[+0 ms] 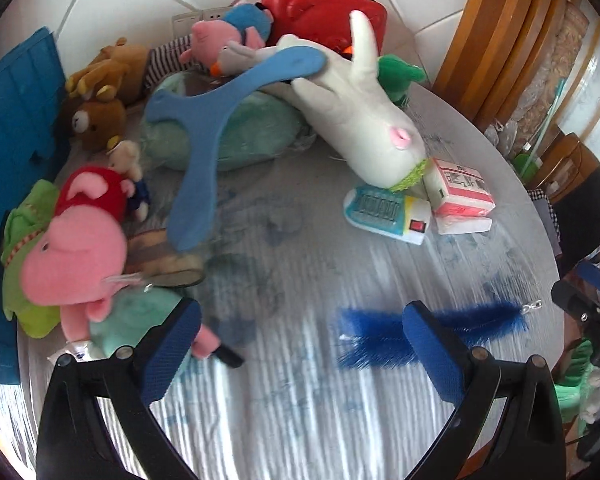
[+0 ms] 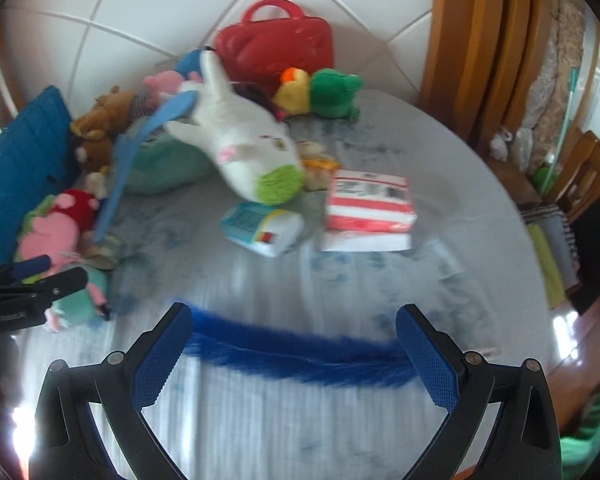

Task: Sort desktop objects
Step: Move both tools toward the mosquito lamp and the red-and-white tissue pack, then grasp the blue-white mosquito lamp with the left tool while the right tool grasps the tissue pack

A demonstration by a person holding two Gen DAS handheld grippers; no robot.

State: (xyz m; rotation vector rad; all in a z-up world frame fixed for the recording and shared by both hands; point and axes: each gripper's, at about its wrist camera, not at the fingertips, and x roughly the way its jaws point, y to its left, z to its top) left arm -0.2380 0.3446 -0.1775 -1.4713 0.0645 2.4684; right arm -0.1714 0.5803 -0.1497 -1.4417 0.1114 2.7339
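Right wrist view: the right tongs (image 2: 294,350) gape wide over the blue furry strip (image 2: 300,356) lying near the tabletop's (image 2: 440,280) near edge; the left tongs (image 1: 302,346) also gape wide, empty. Closing too high could pinch only fur, letting the strip slip free.

The blue furry strip (image 2: 300,360) is smeared by motion in the right wrist view, and its two ends are covered by the right gripper's pads (image 2: 162,356). In the left wrist view its middle is hidden behind a pad (image 1: 434,354) of the left gripper. The print on the tissue packs (image 2: 370,200) is too blurred to be read. The blue crate (image 1: 16,160) is cut off by the picture's left edge. The teal cushion (image 1: 236,136) is largely covered by the blue boomerang-shaped toy (image 1: 208,120) and the white plush rabbit (image 1: 364,120).
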